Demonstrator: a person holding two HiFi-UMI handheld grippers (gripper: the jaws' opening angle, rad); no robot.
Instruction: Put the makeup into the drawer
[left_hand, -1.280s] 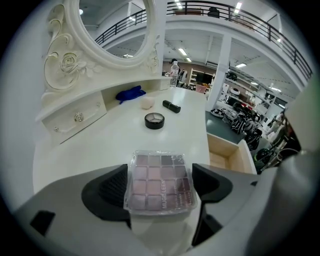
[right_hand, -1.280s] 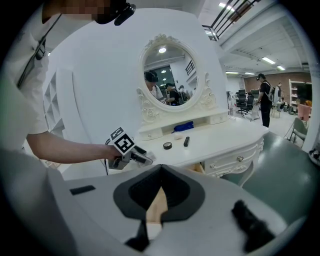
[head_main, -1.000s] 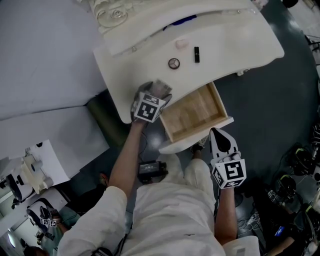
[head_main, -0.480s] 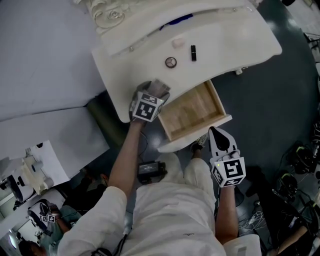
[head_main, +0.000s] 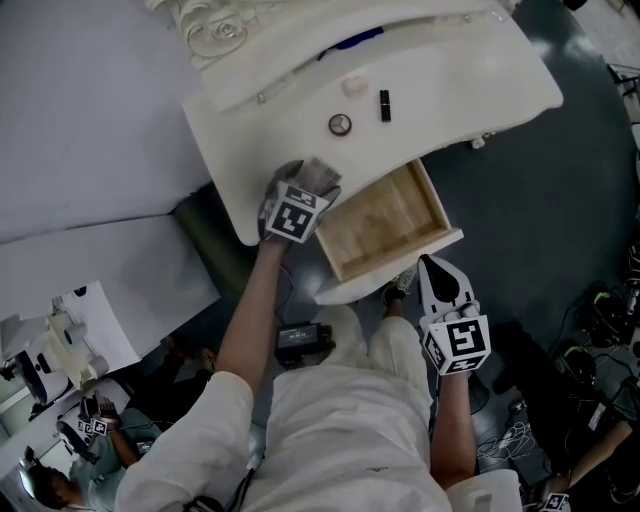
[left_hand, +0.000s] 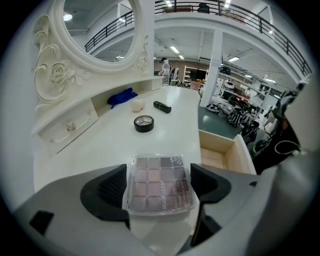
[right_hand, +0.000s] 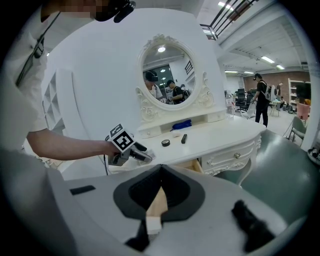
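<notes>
A clear-cased eyeshadow palette (left_hand: 160, 182) sits between the jaws of my left gripper (left_hand: 159, 176), and both pads press its sides. This gripper (head_main: 312, 180) hovers at the front left edge of the white dressing table (head_main: 260, 130). The open wooden drawer (head_main: 390, 225) lies just to its right and looks empty. On the tabletop rest a round compact (head_main: 340, 124), a black lipstick (head_main: 384, 105) and a small pale item (head_main: 354, 86). My right gripper (head_main: 442, 275) is shut and holds nothing, below the drawer front; through its own view the drawer (right_hand: 192, 165) shows beyond the jaws (right_hand: 161, 172).
A blue cloth (head_main: 350, 42) lies in the shelf niche under the oval mirror (right_hand: 165, 75). A small shut drawer with a knob (left_hand: 70, 127) is at the table's back left. Dark floor (head_main: 540, 220) surrounds the table, with cables and gear at the right.
</notes>
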